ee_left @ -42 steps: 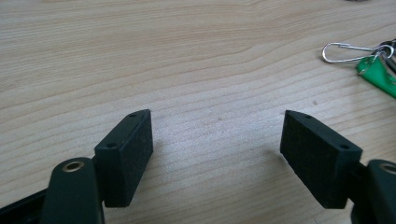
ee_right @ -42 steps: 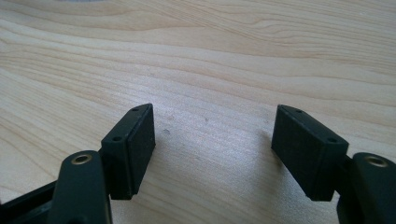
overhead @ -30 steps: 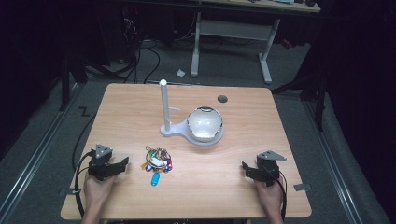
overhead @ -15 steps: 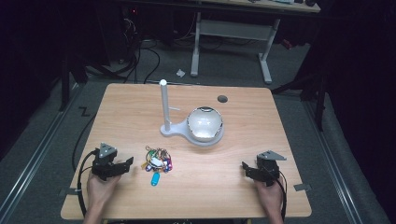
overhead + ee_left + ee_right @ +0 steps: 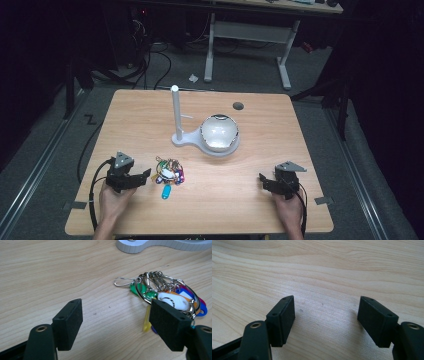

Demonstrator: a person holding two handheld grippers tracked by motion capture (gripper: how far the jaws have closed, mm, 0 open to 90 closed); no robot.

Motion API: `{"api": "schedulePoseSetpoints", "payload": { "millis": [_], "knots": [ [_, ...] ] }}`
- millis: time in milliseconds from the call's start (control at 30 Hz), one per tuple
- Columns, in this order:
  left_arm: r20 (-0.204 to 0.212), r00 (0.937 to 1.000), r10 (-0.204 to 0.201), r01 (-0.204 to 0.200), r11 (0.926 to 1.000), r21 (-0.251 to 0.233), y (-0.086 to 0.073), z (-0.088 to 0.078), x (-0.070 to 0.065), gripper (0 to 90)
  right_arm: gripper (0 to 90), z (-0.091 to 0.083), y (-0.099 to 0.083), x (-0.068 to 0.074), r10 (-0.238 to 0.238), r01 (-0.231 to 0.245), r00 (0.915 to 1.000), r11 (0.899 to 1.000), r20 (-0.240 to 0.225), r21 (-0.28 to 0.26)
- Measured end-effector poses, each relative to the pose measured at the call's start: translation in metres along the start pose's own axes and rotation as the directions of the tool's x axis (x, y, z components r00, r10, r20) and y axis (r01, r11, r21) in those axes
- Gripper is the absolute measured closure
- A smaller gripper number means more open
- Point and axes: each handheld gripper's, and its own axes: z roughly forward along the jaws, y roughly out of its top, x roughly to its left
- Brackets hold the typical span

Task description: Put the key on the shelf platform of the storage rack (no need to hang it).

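Both grippers, left gripper (image 5: 142, 176) and right gripper (image 5: 263, 181), rest with jaws spread apart, near a bunch of key tags (image 5: 170, 296) whose labels look blank.

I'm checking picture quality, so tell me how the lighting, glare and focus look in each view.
High view: table evenly lit, surroundings dark, glare on the bowl, overall soft. Left gripper view: keys fairly sharp with shiny metal rings, near fingers slightly blurred. Right gripper view: bright wood grain, soft shadows under the fingers.
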Motion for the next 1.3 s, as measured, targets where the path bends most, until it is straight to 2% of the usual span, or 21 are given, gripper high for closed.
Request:
{"api": "schedulePoseSetpoints", "payload": {
  "millis": [67, 100, 400, 833, 867, 1000, 1067, 1100, 1167, 1300],
  "knots": [
    [0.009, 0.9999, 0.013, -0.014, 0.9999, 0.010, -0.001, -0.001, -0.002, 27.5, 30.4, 0.000, 0.000, 0.000, 0.000, 0.000, 1.0000, 1.000, 0.000, 0.000],
    [0.007, 1.0000, 0.006, -0.006, 0.9999, 0.015, -0.002, -0.001, -0.004, 27.6, 30.4, 0.000, 0.000, 0.000, 0.000, 0.000, 1.0000, 1.000, 0.000, 0.000],
    [0.034, 0.9990, 0.028, -0.030, 0.9983, 0.050, -0.010, -0.007, -0.019, 30.6, 30.4, 0.000, 0.000, 0.000, 0.000, 0.000, 1.0000, 1.000, 0.000, 0.000],
    [0.056, 0.9943, 0.091, -0.095, 0.9927, 0.074, -0.025, -0.006, -0.033, 31.1, 30.5, 0.000, 0.000, 0.000, 0.000, 0.000, 1.0000, 1.000, 0.000, 0.000],
    [0.052, 0.9956, 0.078, -0.081, 0.9936, 0.078, -0.027, -0.006, -0.035, 31.1, 30.5, 0.000, 0.000, 0.000, 0.000, 0.000, 1.0000, 1.000, 0.000, 0.000],
    [0.059, 0.9931, 0.101, -0.106, 0.9904, 0.089, -0.032, -0.003, -0.038, 32.0, 30.4, 0.000, 0.000, 0.000, 0.000, 0.000, 1.0000, 1.000, 0.000, 0.000],
    [0.055, 0.9936, 0.099, -0.104, 0.9900, 0.095, -0.036, -0.001, -0.041, 32.4, 30.4, 0.000, 0.000, 0.000, 0.000, 0.000, 1.0000, 1.000, 0.000, 0.000],
    [0.058, 0.9920, 0.112, -0.117, 0.9883, 0.097, -0.037, 0.000, -0.042, 32.4, 30.4, 0.000, 0.000, 0.000, 0.000, 0.000, 1.0000, 1.000, 0.000, 0.000],
    [0.047, 0.9934, 0.105, -0.109, 0.9890, 0.100, -0.039, 0.003, -0.044, 33.1, 30.5, 0.000, 0.000, 0.000, 0.000, 0.000, 1.0000, 1.000, 0.000, 0.000],
    [0.039, 0.9916, 0.123, -0.127, 0.9858, 0.110, -0.044, 0.009, -0.046, 34.3, 30.4, 0.000, 0.000, 0.000, 0.000, 0.000, 1.0000, 1.000, 0.000, 0.000]
  ]
}}
